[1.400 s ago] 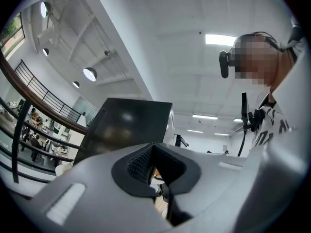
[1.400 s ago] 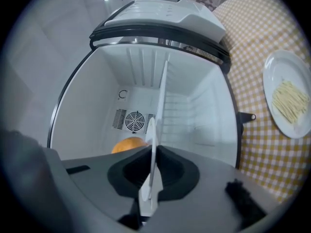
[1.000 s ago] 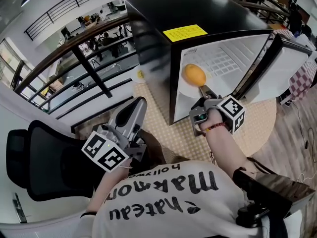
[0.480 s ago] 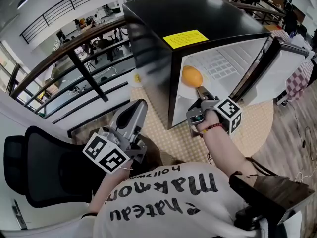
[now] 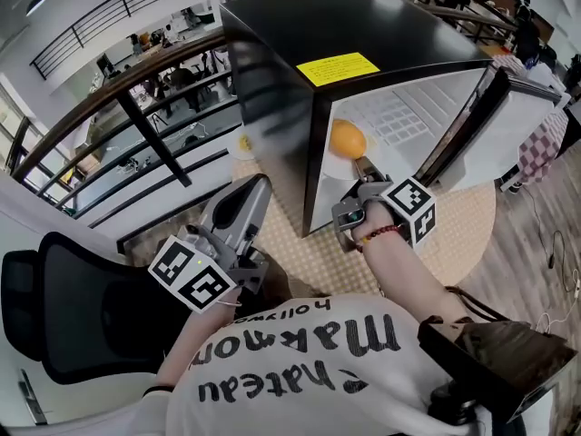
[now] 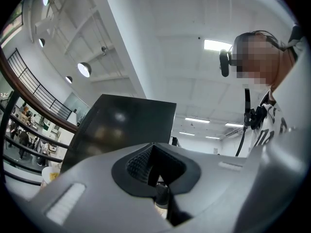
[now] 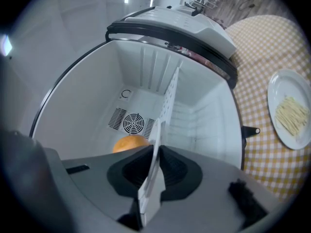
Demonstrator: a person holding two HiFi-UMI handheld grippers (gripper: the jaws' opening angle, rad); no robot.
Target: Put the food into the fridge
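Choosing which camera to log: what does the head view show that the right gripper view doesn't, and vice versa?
Head view only: the left tool and the yellow label on the fridge. Right gripper view only: a second plate of pale food strips on the checked cloth, and the fridge's rear vent. Both: the orange on the white plate that the right tool grips, inside the fridge.

We stand on an upper gallery of a big open office or lab building. A dark railing (image 5: 109, 107) overlooks people at desks (image 5: 186, 71) below, a black office chair (image 5: 73, 307) sits beside us, and strip lights (image 6: 217, 44) cross the white ceiling.
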